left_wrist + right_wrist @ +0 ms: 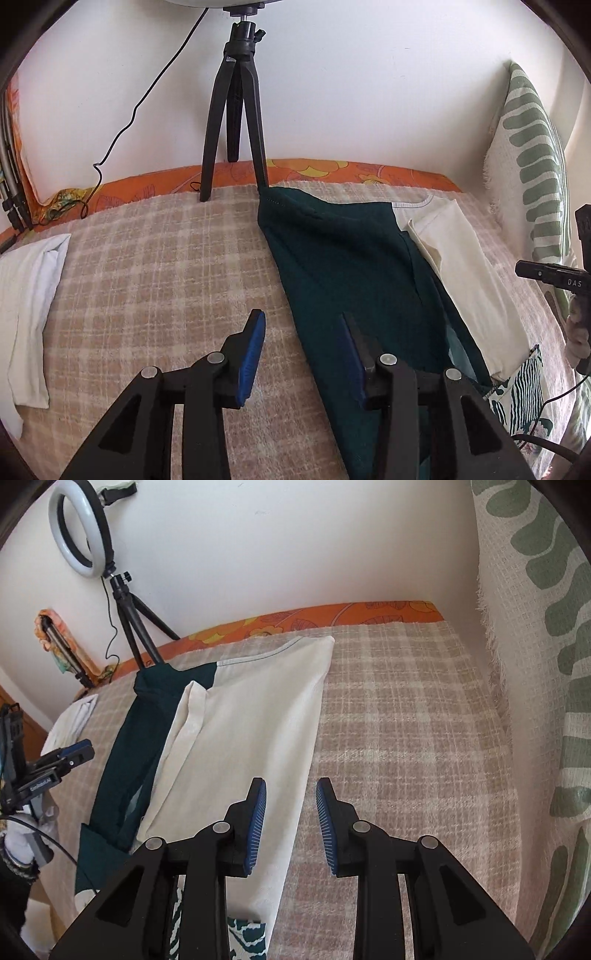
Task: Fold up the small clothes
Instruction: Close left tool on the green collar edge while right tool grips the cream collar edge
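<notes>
A garment lies in a long strip on the checked blanket [147, 277]. Its dark green part [343, 258] [136, 738] is on the left and its cream part [458, 273] [251, 720] on the right, with a sleeve folded in over the cream. My left gripper [302, 314] hangs open above the green part's left edge, which runs between the two blue pads without touching them. My right gripper [291, 781] is open over the cream part's right edge, its pads clear of the cloth. Each gripper shows at the rim of the other's view: the right gripper's black body [554, 277], the left gripper's fingers [74, 751].
A black tripod [232, 110] with a ring light [79, 528] stands at the garment's far end by the wall. A folded white cloth [29, 295] lies far left. A green-patterned cushion [535, 166] leans at the right. A green-and-white patterned cloth [521, 387] lies near the garment's near end.
</notes>
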Motion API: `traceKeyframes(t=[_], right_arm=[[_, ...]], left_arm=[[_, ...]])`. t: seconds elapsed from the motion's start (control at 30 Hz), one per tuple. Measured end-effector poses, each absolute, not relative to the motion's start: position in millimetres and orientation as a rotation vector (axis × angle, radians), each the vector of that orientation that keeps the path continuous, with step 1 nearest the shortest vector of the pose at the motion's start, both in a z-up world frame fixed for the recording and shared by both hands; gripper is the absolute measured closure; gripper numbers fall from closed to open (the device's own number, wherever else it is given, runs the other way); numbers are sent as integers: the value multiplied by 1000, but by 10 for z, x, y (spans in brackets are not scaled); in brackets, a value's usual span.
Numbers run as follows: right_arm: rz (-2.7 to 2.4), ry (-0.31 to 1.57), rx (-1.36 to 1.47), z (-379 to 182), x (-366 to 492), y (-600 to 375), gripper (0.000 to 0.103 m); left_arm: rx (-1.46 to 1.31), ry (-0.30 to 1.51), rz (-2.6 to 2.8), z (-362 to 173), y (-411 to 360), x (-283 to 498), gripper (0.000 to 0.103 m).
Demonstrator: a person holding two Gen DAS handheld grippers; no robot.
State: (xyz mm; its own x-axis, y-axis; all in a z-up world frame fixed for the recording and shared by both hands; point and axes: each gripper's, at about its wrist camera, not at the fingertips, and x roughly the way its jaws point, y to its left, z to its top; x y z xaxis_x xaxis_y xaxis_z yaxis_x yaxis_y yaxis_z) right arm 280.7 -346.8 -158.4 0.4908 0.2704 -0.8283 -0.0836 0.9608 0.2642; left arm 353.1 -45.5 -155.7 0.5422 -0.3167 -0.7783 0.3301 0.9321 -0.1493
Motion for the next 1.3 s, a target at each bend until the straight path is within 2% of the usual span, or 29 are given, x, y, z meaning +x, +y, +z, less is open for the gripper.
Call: traceKeyframes(t=[0.4,0.67,0.9,1.0,1.07,1.1,1.13,1.17,1.2,1.23,1.3], right_arm=[[221,1088,150,-1952,3646,-3251,77],[81,1040,131,-1972,3996,-3482,77],[110,1029,191,-2032,4059,-3571,65],[120,1019,204,-2049,4098,-3538,63],[133,1011,196,-2065,4119,-3488,63],[136,1007,185,-2067,4116,-3471,66],[141,1005,178,-2072,4121,-3449,70],[143,1006,176,-2079,4129,-3431,82],[147,1010,187,-2081,4129,-3444,93],[155,1013,216,-2083,4132,-3463,99],[147,1006,252,-2053,4103,-3515,100]], left_arm=[[-1,957,-345,-1869,-551,4212,60],[-15,933,-320,-1891,-557,4534,45],[-27,928,-307,-1902,-610,4698,42],[-13,926,-301,-1923,-663,4726,46],[-7,921,-303,-1929,-673,4718,68],[-9,917,-311,-1931,-675,4716,71],[-12,916,-317,-1933,-677,4718,79],[-18,913,-326,-1941,-687,4728,92],[-27,914,-335,-1945,-676,4732,97],[-34,914,-340,-1947,-666,4734,99],[-46,913,-343,-1942,-647,4731,102]])
